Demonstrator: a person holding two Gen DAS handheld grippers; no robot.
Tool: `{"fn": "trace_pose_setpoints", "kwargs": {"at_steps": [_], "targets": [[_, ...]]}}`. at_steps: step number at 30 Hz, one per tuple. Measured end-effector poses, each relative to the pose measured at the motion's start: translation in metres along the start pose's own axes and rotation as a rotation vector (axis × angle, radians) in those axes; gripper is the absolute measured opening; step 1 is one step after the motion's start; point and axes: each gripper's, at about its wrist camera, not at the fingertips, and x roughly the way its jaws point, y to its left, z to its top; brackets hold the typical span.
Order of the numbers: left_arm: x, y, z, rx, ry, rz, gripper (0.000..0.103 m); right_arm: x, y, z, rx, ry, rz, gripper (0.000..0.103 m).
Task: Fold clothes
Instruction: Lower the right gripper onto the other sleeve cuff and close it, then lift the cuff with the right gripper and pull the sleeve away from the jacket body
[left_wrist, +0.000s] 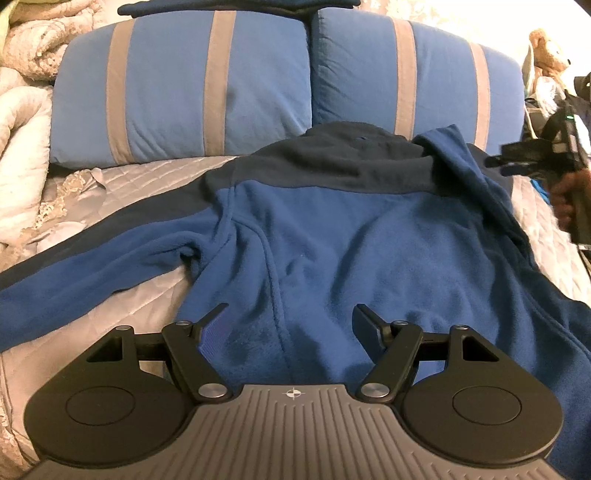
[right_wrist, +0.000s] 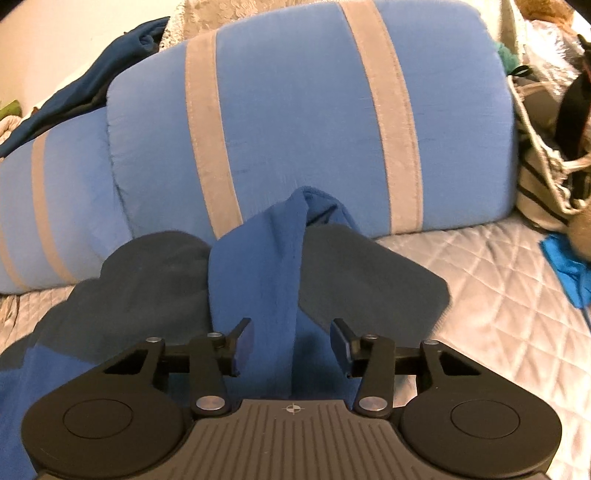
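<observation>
Below, the left hand-held gripper (left_wrist: 290, 321) was held with its fingers spread wide over the lower body of the blue fleece jacket (left_wrist: 332, 236), nothing caught between them. The right hand-held gripper (right_wrist: 291, 339) was likewise held spread, with a raised fold of the jacket's blue sleeve (right_wrist: 266, 266) lying between its fingers; whether the pads touched the cloth could not be told. In the left wrist view, the right hand-held gripper (left_wrist: 517, 158) was seen at the right edge, gripped by a hand (left_wrist: 569, 199). The jacket was laid back-up on the quilted bed (left_wrist: 147, 177), its dark navy yoke (left_wrist: 332, 166) towards the pillows and one sleeve (left_wrist: 92, 266) stretched out to the left. Two blue pillows with grey stripes (left_wrist: 184, 85) were propped behind it. A striped bag (right_wrist: 543, 184) was set beside the right pillow.
</observation>
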Motion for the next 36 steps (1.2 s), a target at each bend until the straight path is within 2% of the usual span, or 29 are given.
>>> {"fn": "trace_pose_setpoints", "kwargs": {"at_steps": [6, 8, 9, 10, 11, 12, 17, 21, 26, 30, 33, 36], "targets": [[0.003, 0.002, 0.002, -0.018, 0.010, -0.015, 0.071, 0.041, 0.008, 0.015, 0.010, -0.010, -0.013, 0.050], [0.004, 0.002, 0.002, -0.024, 0.014, -0.015, 0.071, 0.051, 0.011, 0.019, 0.014, 0.002, -0.004, 0.047], [0.004, 0.002, 0.002, -0.024, 0.015, -0.016, 0.071, 0.056, 0.013, 0.021, 0.017, 0.010, 0.002, 0.036], [0.004, 0.002, 0.002, -0.024, 0.017, -0.016, 0.071, 0.059, 0.015, 0.023, 0.018, 0.019, 0.006, 0.017], [0.005, 0.002, 0.002, -0.024, 0.018, -0.016, 0.071, 0.060, 0.016, 0.026, 0.014, 0.028, 0.008, 0.010], [0.004, 0.002, 0.003, -0.024, 0.018, -0.015, 0.071, 0.056, 0.017, 0.030, 0.011, 0.028, 0.011, 0.010], [0.004, 0.003, 0.002, -0.027, 0.015, -0.015, 0.071, 0.017, 0.026, 0.050, -0.041, -0.020, 0.035, 0.009], [0.003, 0.003, 0.002, -0.031, 0.013, -0.012, 0.071, -0.035, 0.033, 0.061, -0.150, -0.063, 0.058, 0.009], [0.001, 0.005, 0.001, -0.034, 0.011, -0.009, 0.071, -0.102, 0.020, 0.058, -0.182, -0.090, 0.075, 0.009], [-0.001, 0.005, 0.000, -0.031, 0.008, -0.003, 0.071, -0.143, 0.011, 0.039, -0.207, -0.095, 0.055, 0.009], [-0.002, 0.005, 0.000, -0.029, 0.005, 0.002, 0.071, -0.165, 0.013, 0.011, -0.294, -0.090, 0.027, 0.009], [-0.003, 0.005, -0.001, -0.028, 0.002, 0.006, 0.071, -0.181, 0.014, -0.025, -0.344, -0.051, 0.044, 0.008]]}}
